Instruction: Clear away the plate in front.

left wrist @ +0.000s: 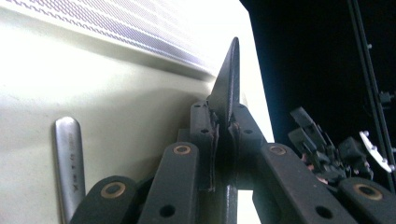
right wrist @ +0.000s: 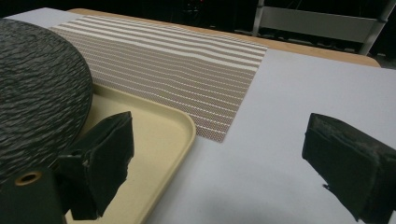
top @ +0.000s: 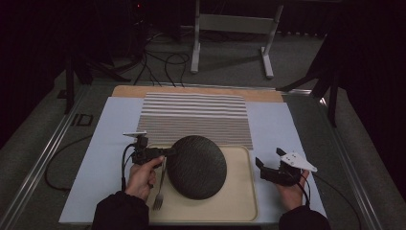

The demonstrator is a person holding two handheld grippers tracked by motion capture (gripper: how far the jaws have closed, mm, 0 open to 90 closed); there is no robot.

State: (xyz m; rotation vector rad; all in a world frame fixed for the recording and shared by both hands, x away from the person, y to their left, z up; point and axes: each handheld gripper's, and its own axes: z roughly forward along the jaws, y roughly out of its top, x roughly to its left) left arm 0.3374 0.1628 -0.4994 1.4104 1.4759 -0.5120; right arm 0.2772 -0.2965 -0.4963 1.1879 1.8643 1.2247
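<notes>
Table surface: a pale blue-white sheet (top: 105, 158) covers the table top; a strip of bare wood edge (top: 191, 90) shows along the far side.
Striped mat: a brown-and-white striped placemat (top: 194, 117) lies flat on the sheet, its near edge just behind the tray.
Tray: a cream tray (top: 239, 201) sits at the near middle of the table.
Dark plate: a round, dark, textured plate (top: 197, 166) is over the tray, tilted, its left edge raised where it is held.
Fork: a metal fork (top: 159, 194) lies on the left part of the tray, tines toward the person.
Left gripper: the left gripper (top: 165, 152), at the tray's left side, has its jaws clamped on the plate's rim; the left gripper view shows the thin edge pinched between the pads.
Right gripper: the right gripper (top: 268, 163) is just right of the tray, above the sheet, jaws wide apart and holding nothing.
Room: dark, with grey carpet (top: 230, 62), black cables on the floor, a white metal frame (top: 234, 28) beyond the table and dark stands at both sides.
</notes>
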